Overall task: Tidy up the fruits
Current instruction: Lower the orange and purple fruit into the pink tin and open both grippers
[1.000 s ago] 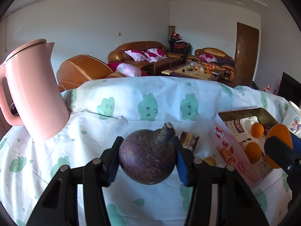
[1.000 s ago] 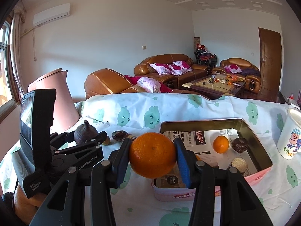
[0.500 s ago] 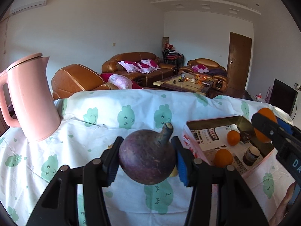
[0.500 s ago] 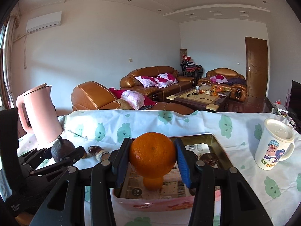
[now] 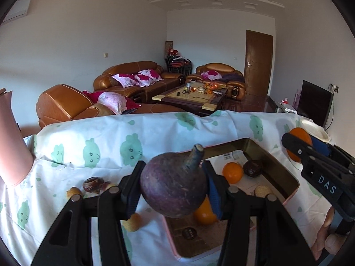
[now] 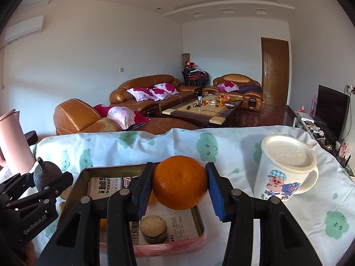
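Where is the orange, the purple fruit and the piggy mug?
orange [image 6: 180,186], right wrist view, middle of its peel between the tongs.
purple fruit [image 5: 174,185], left wrist view, middle of its round body.
piggy mug [image 6: 283,177], right wrist view, its side by the pig drawing.

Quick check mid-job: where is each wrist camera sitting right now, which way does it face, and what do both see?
Left wrist: on the left claw, facing across the table past its purple fruit to the tin; fingers show lower right.
Right wrist: on the right claw, facing over its orange and the tin; mug to the right.
Shared: the tin, each other's claw, the pink kettle, the sofas.
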### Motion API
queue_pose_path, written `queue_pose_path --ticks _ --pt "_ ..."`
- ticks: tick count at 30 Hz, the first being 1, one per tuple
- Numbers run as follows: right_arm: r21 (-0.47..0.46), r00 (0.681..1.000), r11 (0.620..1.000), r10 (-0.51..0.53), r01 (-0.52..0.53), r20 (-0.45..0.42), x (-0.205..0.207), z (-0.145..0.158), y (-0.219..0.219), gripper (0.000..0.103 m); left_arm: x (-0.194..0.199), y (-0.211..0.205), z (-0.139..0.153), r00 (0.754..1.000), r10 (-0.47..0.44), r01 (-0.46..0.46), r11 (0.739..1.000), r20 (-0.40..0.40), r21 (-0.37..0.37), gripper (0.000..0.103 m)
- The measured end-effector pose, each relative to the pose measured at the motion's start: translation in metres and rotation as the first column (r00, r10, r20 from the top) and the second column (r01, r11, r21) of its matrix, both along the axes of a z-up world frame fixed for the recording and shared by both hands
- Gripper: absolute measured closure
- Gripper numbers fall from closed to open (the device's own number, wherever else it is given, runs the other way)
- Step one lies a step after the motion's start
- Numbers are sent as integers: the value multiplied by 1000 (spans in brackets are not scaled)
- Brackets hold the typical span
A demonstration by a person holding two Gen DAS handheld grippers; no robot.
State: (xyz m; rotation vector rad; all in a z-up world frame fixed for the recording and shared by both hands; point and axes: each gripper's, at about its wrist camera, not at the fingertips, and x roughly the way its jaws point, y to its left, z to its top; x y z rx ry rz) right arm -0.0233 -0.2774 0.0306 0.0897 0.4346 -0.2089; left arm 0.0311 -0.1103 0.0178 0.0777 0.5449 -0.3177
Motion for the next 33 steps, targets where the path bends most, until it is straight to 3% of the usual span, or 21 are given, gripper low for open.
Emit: queue_pose_path --ticks 7,12,18,25,30,31,32,33 --pt "49 996 998 35 -31 -87 21 -17 -9 54 22 -32 -11 998 -8 12 998 -65 57 50" --pt "159 984 984 107 -84 -141 31 -32 -12 54 27 -38 -21 996 16 -7 995 -87 102 50" --pt "150 979 982 135 -112 -154 33 -35 -2 54 35 -34 -30 992 38 -24 994 -121 110 50" --pt "220 968 962 196 -159 -158 36 -41 -2 53 32 -31 -30 991 45 -33 994 -123 102 48" --pt "227 980 963 172 -145 -103 28 -32 -5 52 20 -22 -14 996 80 -76 993 -46 88 17" --pt "232 983 962 167 -145 -77 24 -28 -7 48 16 -20 -10 996 81 -78 994 -30 81 12" --pt "237 986 961 160 -144 -49 20 -24 -9 36 12 -18 -6 997 76 -75 995 -13 72 1" --pt "238 989 961 149 -140 -21 16 -21 -10 30 7 -16 -2 997 73 -74 995 10 63 0"
